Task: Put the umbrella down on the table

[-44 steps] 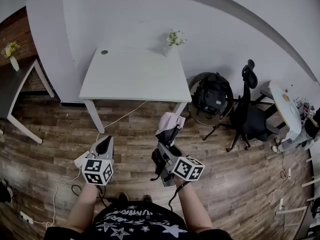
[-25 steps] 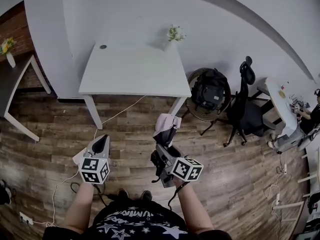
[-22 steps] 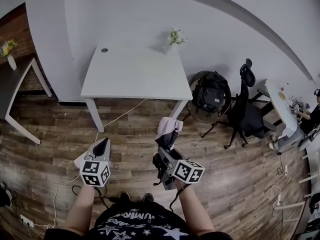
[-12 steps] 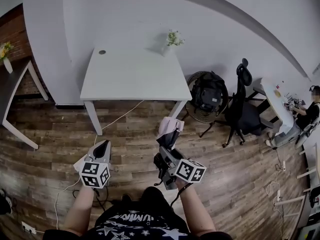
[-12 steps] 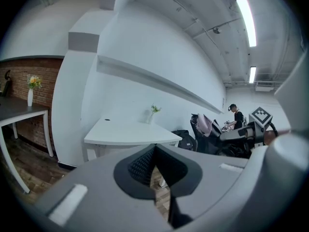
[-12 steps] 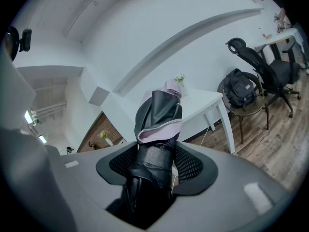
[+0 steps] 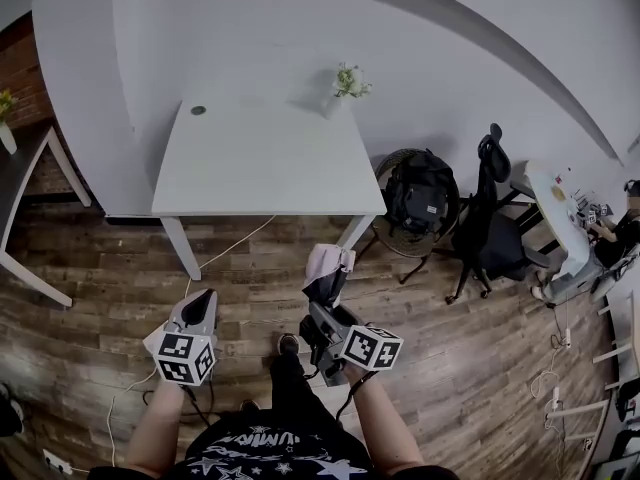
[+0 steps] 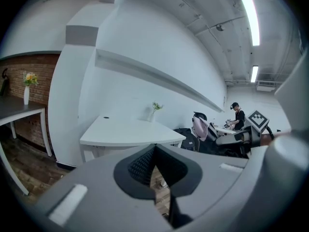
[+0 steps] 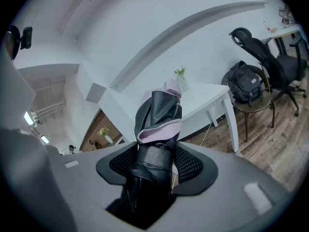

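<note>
**Umbrella carried a step nearer the table**

The person has stepped closer to the white table [image 7: 265, 158], with one foot [image 7: 288, 345] now forward. The right gripper [image 7: 322, 314] is clamped on the folded black-and-pink umbrella [image 7: 325, 273], held in the air just short of the table's front edge. The left gripper [image 7: 203, 300], its jaws together on nothing, hangs before the table's front-left leg.
</note>
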Available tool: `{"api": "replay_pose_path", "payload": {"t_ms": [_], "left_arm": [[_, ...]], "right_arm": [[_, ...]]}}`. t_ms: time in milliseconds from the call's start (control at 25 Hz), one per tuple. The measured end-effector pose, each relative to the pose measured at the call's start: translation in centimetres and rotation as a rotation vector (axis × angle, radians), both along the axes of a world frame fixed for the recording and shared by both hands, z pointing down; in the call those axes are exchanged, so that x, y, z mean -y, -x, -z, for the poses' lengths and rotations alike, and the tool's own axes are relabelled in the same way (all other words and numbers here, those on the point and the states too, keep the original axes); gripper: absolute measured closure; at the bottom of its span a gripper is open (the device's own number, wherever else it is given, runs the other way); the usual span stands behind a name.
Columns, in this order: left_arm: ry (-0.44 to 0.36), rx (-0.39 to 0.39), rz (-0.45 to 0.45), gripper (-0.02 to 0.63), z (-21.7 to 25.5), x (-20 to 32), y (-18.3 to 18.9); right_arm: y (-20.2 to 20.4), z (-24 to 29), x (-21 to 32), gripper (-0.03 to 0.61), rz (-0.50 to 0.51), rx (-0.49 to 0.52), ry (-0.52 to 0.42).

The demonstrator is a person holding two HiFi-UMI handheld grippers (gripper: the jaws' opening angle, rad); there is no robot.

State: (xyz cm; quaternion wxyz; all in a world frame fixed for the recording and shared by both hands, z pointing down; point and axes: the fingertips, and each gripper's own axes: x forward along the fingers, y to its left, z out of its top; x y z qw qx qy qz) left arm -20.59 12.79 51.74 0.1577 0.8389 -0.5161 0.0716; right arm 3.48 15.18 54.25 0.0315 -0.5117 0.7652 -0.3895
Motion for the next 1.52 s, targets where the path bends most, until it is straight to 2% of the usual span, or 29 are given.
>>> {"api": "replay_pose_path", "payload": {"t_ms": [280,800,1000,1240,1520], "left_arm": [[0.015,0.031,0.009,0.611,-0.9,6.6,-1.7],[0.04,0.065,0.067,0.611,-1.6,21.1,-7.8],[0.044,0.097,0.089,0.611,-1.8,25.2,-9.8],[0.038,0.108,0.17,0.611,-1.7,28.4,-10.2],[0.054,0.108,0.15,0.611,-2.4,30.8,-10.9]], "right_arm": [[-1.5,-1.0,8.3,0.327,0.016,0.015,0.014],[-7.2,-1.8,24.8,0.327,0.078,0.013,0.04],[-9.2,-2.3,28.7,0.327,0.107,0.062,0.049],[-11.2,-3.6,32.4,0.327,0.121,0.01,0.082],[-11.9,-5.1,34.4,0.327,0.097,0.009,0.129]]}}
